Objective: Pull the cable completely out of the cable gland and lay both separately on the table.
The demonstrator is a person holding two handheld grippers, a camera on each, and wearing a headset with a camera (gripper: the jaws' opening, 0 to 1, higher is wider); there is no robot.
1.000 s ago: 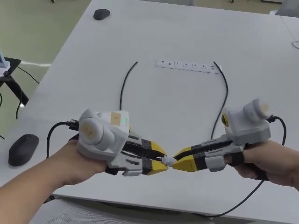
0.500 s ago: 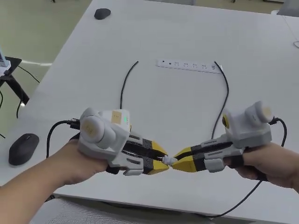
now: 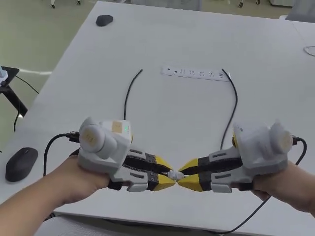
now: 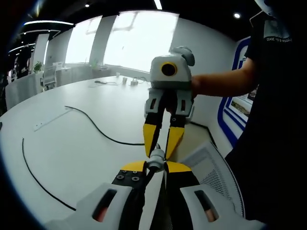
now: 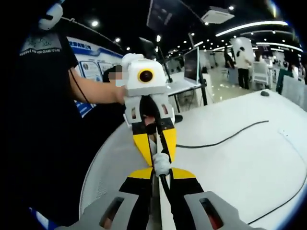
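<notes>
A small white cable gland (image 3: 173, 174) hangs above the table's near edge, pinched between the two yellow-tipped grippers, which meet tip to tip. My left gripper (image 3: 170, 178) comes in from the left and is shut on the gland (image 4: 155, 164). From the right, my right gripper (image 3: 180, 178) is shut on the short black cable (image 5: 165, 184) that runs back from the gland (image 5: 161, 163) between its jaws. In the left gripper view my own tips (image 4: 156, 167) sit just under the right gripper's tips. In the right gripper view my own tips (image 5: 160, 172) hold the cable just below the gland.
A white power strip (image 3: 197, 73) lies across the middle of the white table (image 3: 162, 39). Two long black cables (image 3: 129, 93) (image 3: 231, 108) trail toward me from it. One dark mouse (image 3: 21, 163) sits near the left edge, another (image 3: 104, 20) at the far end.
The head camera has tilted, shifting the whole scene. Both grippers sit a little lower and more level, with their tips still together on the gland.
</notes>
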